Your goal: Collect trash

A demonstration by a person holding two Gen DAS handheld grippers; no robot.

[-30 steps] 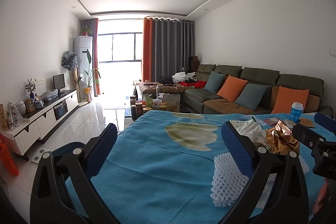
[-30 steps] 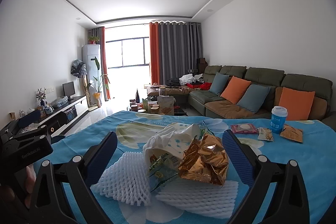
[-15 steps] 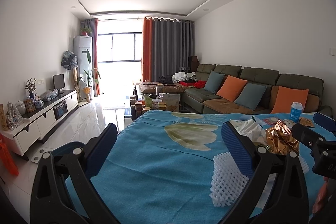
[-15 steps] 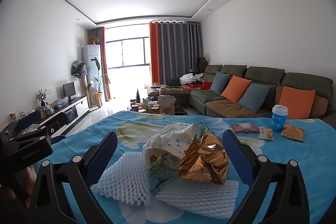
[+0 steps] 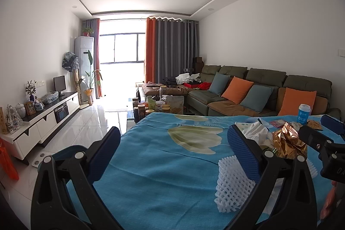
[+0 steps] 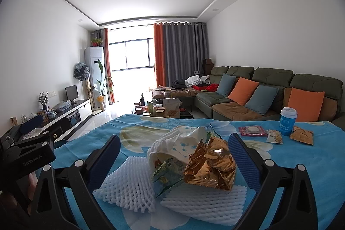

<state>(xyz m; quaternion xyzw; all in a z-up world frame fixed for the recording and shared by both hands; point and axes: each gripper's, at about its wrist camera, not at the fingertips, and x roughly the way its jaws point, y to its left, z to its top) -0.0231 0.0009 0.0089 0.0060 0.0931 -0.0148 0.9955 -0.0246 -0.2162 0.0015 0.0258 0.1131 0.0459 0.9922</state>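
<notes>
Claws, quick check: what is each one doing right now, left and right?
Left claw: open, holding nothing, over the blue cloth.
Right claw: open, holding nothing; the gold wrapper sits between its fingers.

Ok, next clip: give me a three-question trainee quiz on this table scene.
1. True or false: the right tool is shut on the gold wrapper.
2. What stands beside the snack packets at the far right of the table? A) blue cup B) glass bottle C) bowl
3. Fill in: the trash pile rests partly on white foam ____.

Key
1. False; both tools are open, and the left tool is over bare cloth.
2. A, the blue cup.
3. Nets.
</notes>
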